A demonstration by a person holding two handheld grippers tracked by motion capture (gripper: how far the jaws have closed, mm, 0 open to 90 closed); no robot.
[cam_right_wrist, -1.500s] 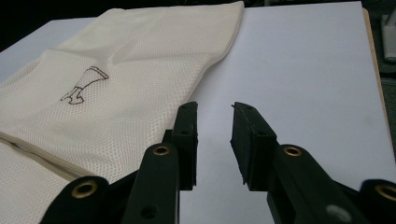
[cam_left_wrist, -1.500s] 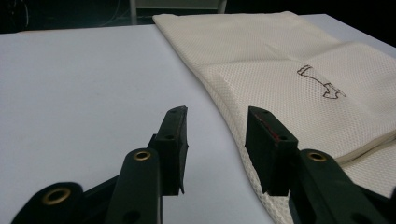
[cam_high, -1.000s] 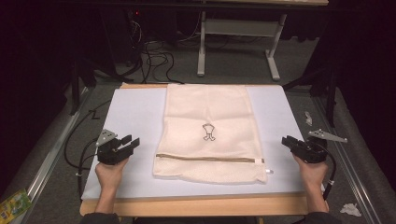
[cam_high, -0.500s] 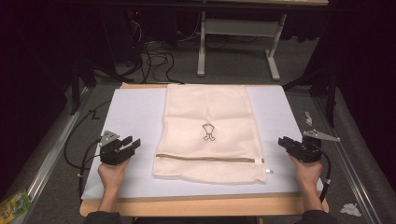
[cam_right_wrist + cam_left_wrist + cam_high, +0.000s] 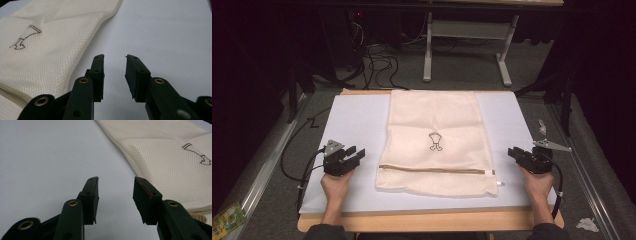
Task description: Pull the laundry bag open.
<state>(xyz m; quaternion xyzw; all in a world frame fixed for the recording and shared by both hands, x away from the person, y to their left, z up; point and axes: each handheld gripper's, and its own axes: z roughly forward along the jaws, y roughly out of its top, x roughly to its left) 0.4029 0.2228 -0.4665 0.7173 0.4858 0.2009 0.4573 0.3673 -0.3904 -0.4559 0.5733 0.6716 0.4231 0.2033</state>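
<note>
The right claw (image 5: pixel 515 153) is being seen a little further in toward the bag (image 5: pixel 437 142) than a second ago; the left claw (image 5: pixel 353 154) is being kept where it was. Both claws are being held open and empty, low over the white sheet (image 5: pixel 357 120) on the worktop (image 5: pixel 427 220). The bag is lying flat between them, its zip (image 5: pixel 432 169) near the person's edge and a small drawn mark (image 5: pixel 435 141) at its middle. Neither claw is touching it.

We held the left gripper (image 5: pixel 356 155) low at our left, jaws parted and empty; the right gripper (image 5: pixel 515 152) sat well apart at our right, jaws likewise parted, both pointing inward.
</note>
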